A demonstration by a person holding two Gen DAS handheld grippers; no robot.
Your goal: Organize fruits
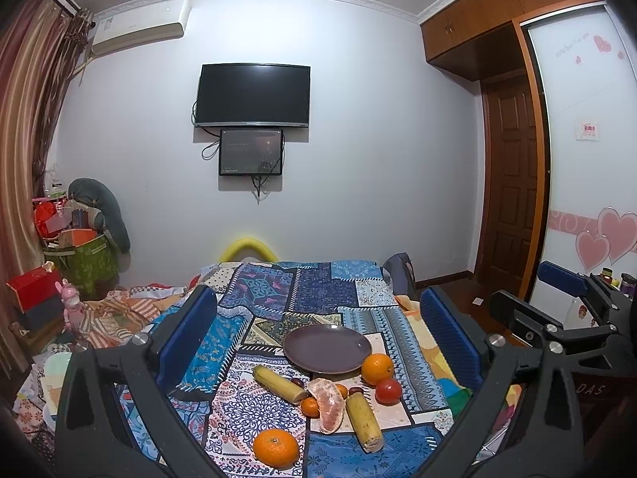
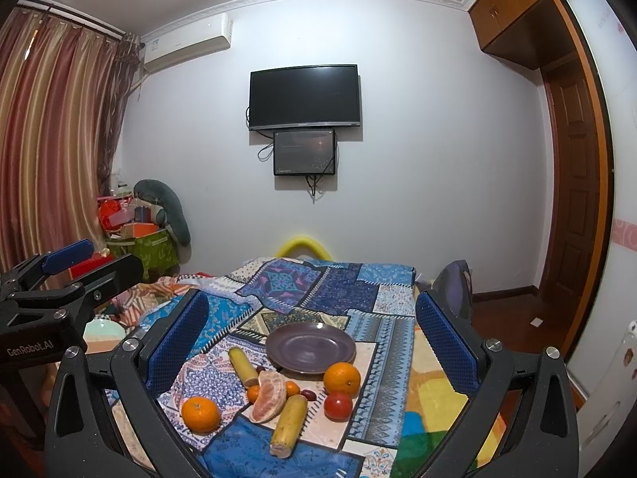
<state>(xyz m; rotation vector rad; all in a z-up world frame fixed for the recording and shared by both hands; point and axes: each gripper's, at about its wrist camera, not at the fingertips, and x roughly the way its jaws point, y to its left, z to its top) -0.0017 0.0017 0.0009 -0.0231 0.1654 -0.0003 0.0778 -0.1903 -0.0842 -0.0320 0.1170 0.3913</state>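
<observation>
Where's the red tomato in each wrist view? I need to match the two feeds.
Left wrist: tomato lower right of centre, just below the orange.
Right wrist: tomato lower centre, again below the orange.
Shared landmark: the empty purple plate behind the fruit.

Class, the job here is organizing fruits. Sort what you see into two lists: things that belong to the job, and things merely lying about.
Belongs to the job:
plate, nothing on it
two oranges
tomato
two banana pieces
peeled citrus segment
left tool and right tool, both open

Just lying about:
television
patchwork cloth
green box
pink toy
</observation>
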